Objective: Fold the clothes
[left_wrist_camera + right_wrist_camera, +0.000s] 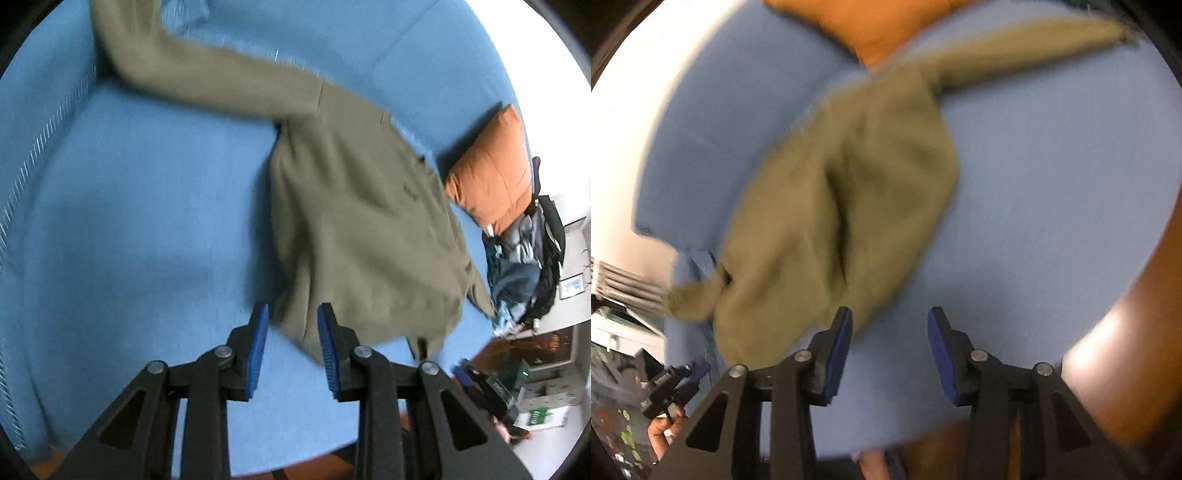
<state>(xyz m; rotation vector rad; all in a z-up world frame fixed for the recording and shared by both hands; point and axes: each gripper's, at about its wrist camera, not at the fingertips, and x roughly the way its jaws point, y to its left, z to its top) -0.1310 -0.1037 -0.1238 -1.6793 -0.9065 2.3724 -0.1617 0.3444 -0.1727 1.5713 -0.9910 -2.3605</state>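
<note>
An olive-green long-sleeved top (354,229) lies crumpled on the blue sofa seat (129,221), one sleeve stretched toward the far left. My left gripper (293,314) hovers over the top's near hem, open, with nothing pinched between its blue pads. In the right wrist view the same top (842,206) lies bunched, left of centre, on the sofa seat (1052,184). My right gripper (890,317) is open above bare seat, its left finger (840,339) just overlapping the cloth's edge. Each view shows the other gripper at the sofa's edge: the right gripper (476,384) and the left gripper (672,384).
An orange cushion (491,173) leans at the sofa's end, also seen as the cushion (886,29) behind the top. A pile of dark clothes and a bag (524,258) sits past it. Brown floor (1126,350) borders the seat's front edge.
</note>
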